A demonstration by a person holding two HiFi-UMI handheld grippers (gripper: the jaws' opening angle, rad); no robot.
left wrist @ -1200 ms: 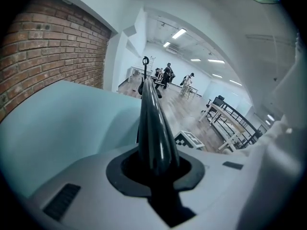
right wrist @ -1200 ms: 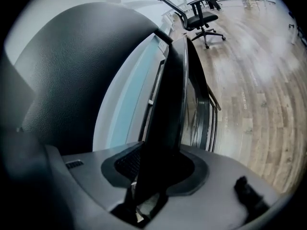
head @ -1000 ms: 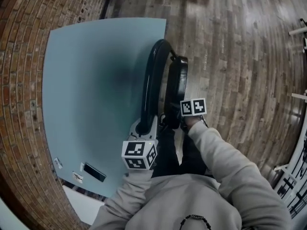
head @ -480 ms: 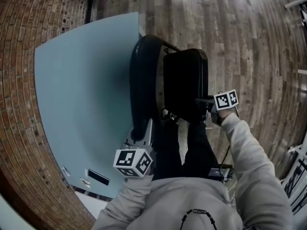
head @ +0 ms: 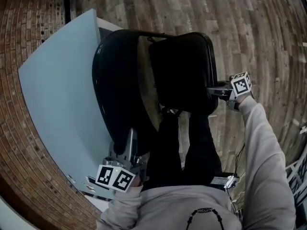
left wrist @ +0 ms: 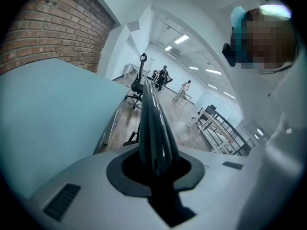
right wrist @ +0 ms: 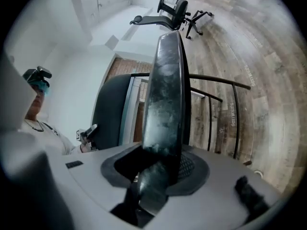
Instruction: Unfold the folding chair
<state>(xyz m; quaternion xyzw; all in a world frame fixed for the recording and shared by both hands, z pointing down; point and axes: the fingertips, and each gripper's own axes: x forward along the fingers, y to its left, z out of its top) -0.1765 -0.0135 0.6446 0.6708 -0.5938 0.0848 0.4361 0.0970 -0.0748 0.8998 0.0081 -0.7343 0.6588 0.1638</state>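
Seen from the head view, the black folding chair [head: 182,71] hides its own legs and the wooden floor [head: 259,32] beneath it. The chair's seat also covers the person's lower legs [head: 184,147]. The right tool [head: 218,89] loses its tips behind the chair's seat edge, and the left tool [head: 129,140] loses its tips under the chair's backrest rim. Beyond the chair in the left gripper view, the distant figures [left wrist: 163,75] are too small to tell apart.
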